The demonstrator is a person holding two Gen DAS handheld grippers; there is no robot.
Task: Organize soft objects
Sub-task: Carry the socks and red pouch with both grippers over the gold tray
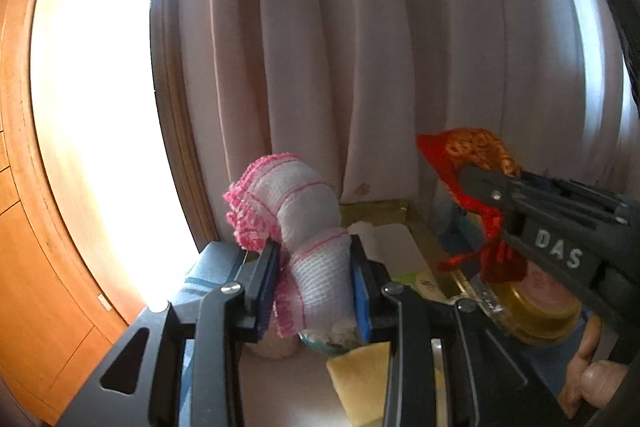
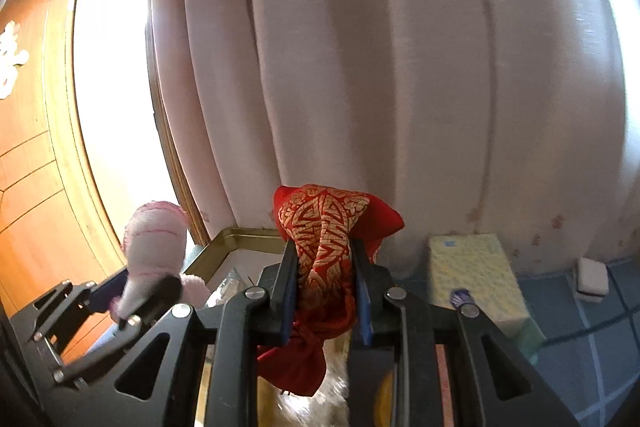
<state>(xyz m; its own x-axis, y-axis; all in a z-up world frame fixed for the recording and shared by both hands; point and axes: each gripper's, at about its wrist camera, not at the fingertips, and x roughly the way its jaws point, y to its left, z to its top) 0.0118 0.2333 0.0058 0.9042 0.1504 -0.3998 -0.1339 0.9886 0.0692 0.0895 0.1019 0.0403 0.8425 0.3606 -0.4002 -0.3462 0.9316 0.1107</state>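
Left gripper (image 1: 314,283) is clenched on a white mesh cloth with pink frilled edges (image 1: 298,223), the blue pads pressing its bunched middle from both sides. That cloth stands up out of the jaws toward twelve o'clock, its ruffled end curling over to about ten o'clock, and a pink-edged fold hangs below the pads at six.

Right gripper (image 2: 325,285) is grasping a red cloth with a gold woven pattern (image 2: 326,227), squeezed between its pads; the patterned part bulges out at twelve o'clock and the plain red tail droops below the jaws at six. In the left wrist view the same gripper enters from three o'clock, marked "DAS", with the red cloth at its tip.

Both bundles are held up off the surface, apart from each other, the pink one at nine o'clock of the red one.

Beneath them lies a gold-rimmed tray (image 2: 240,233). A yellow sponge piece (image 1: 360,379) sits at six o'clock in the left view. A pale yellow box (image 2: 476,275) rests at three o'clock on blue tiled fabric (image 2: 580,343). Pink pleated curtain (image 2: 380,67) fills the background, with a wooden door frame (image 1: 28,187) at nine.
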